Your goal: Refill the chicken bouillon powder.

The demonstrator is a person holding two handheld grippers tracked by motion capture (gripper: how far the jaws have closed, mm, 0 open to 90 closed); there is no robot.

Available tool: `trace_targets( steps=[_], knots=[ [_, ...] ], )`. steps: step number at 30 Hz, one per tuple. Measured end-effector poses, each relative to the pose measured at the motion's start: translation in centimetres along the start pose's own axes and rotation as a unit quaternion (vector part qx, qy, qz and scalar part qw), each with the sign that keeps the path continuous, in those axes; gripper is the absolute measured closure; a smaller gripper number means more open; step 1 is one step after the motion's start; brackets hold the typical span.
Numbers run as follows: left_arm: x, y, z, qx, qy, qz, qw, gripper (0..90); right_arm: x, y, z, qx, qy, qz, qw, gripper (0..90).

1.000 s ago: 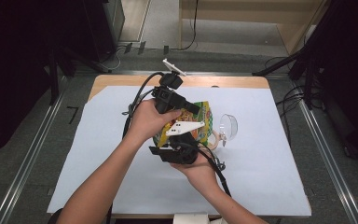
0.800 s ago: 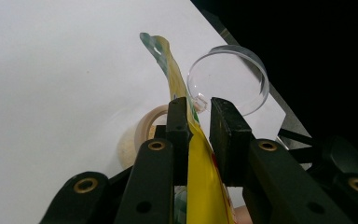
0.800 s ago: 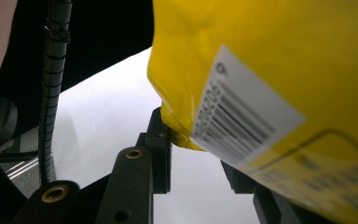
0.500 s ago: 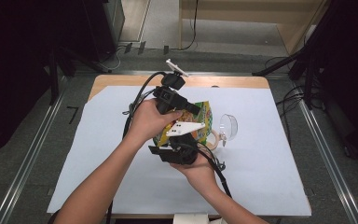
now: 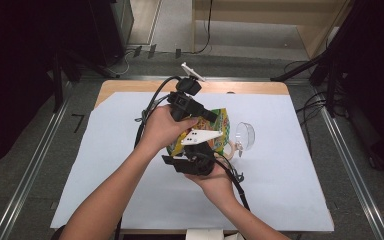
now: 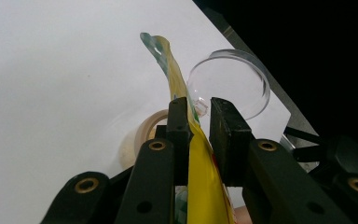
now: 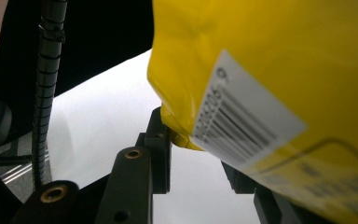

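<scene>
Between the left tongs (image 6: pixel 199 122) a yellow bag (image 6: pixel 200 172) sits pinched (right tongs (image 7: pixel 200 154) grip its barcoded corner).

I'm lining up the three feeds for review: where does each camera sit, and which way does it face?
High view: above the person's side, looking forward and down at the table; forearms, both hands.
Left gripper view: on the left tongs, looking along them at the yellow bag and clear cup.
Right gripper view: on the right tongs, under the bag's barcode corner.
All share the bag.
</scene>
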State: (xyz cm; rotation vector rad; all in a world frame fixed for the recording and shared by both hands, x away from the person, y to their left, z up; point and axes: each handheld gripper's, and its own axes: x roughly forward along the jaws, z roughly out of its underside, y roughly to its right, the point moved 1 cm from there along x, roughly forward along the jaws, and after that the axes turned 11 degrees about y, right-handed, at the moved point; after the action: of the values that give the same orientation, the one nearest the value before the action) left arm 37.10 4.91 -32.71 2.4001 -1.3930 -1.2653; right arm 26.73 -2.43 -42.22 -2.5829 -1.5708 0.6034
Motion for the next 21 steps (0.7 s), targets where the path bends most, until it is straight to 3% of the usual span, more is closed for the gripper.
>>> trace_targets(
  steps=[11, 21],
  knots=[
    [-0.3, -0.37, 0.42, -0.005, 0.006, 0.009, 0.9999, 78.1, 0.28, -0.26, 0.18, -0.013, -0.006, 0.002, 0.9999, 68.0],
    [-0.13, -0.25, 0.32, -0.006, 0.001, 0.01, 0.9999, 78.1, 0.12, -0.35, 0.13, -0.007, -0.003, 0.002, 1.0, 68.1]
  ],
)
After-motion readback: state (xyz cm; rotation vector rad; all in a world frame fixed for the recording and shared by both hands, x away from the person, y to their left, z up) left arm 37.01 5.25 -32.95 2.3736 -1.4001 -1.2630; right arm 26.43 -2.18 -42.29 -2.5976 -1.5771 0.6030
